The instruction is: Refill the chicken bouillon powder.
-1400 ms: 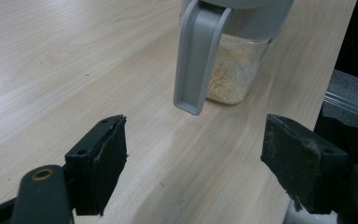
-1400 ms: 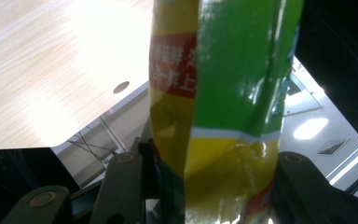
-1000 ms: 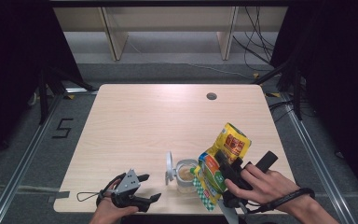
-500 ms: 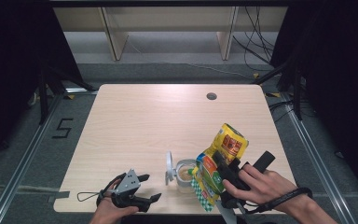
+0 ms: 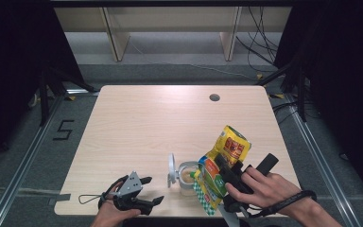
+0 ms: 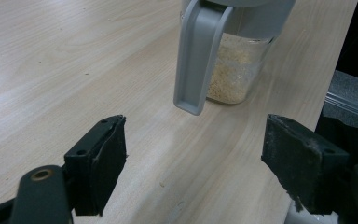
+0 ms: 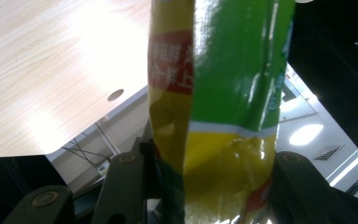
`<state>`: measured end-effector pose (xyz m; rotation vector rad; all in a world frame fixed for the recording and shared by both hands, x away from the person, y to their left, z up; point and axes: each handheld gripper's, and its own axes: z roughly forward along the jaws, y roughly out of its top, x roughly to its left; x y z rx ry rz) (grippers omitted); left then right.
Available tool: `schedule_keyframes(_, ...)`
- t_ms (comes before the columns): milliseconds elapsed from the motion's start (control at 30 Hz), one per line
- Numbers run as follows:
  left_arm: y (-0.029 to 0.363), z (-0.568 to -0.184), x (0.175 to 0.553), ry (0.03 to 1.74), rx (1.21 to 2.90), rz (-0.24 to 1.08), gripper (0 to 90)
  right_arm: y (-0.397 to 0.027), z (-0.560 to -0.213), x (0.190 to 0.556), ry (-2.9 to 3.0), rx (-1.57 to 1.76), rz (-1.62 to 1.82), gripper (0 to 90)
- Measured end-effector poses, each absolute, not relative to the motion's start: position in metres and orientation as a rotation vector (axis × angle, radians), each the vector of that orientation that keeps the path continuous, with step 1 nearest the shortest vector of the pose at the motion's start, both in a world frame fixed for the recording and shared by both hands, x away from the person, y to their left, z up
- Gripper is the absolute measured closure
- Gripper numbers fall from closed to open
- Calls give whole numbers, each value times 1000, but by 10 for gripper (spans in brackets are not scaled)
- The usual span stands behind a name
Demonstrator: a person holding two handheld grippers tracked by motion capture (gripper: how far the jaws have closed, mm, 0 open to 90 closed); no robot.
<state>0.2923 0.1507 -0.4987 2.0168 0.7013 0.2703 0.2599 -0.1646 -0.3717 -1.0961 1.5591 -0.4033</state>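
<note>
Yellow and green foil fills the space between the right gripper's (image 5: 228, 185) jaws: they are closed on a bag (image 5: 220, 168), one black jaw pressing each side of it in the right gripper view, where the bag (image 7: 214, 116) rises from between the jaws to the top of the frame. In the high view the bag is tilted, its yellow end up and away from the hand, its checked green end down over the jar (image 5: 187, 176). The right hand (image 5: 260, 189) is wrapped around the gripper body behind the bag.

The jar stands on the table (image 5: 160, 123) just beside the bag's lower end, with pale crumbs in its bottom and its grey lid (image 5: 171, 166) swung open, standing upright at the side away from the bag.

The left gripper (image 5: 150, 190) rests low at the table's near edge, held by the left hand (image 5: 111, 215). Its jaws stand wide apart with nothing between them but bare wood. In the left gripper view the jar (image 6: 235, 70) sits ahead of the jaws, near but apart from them, roughly in line with the gap, and the grey lid (image 6: 198, 56) hangs down in front of the glass, closer to the left-hand jaw than to the right-hand one.
</note>
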Motion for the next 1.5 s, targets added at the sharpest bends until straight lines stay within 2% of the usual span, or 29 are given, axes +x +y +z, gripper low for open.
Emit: schedule_keyframes(1500, 153, -498, 295, 677, 2022, 286, 214, -176, -369, 261, 1566, -1080, -432, 628)
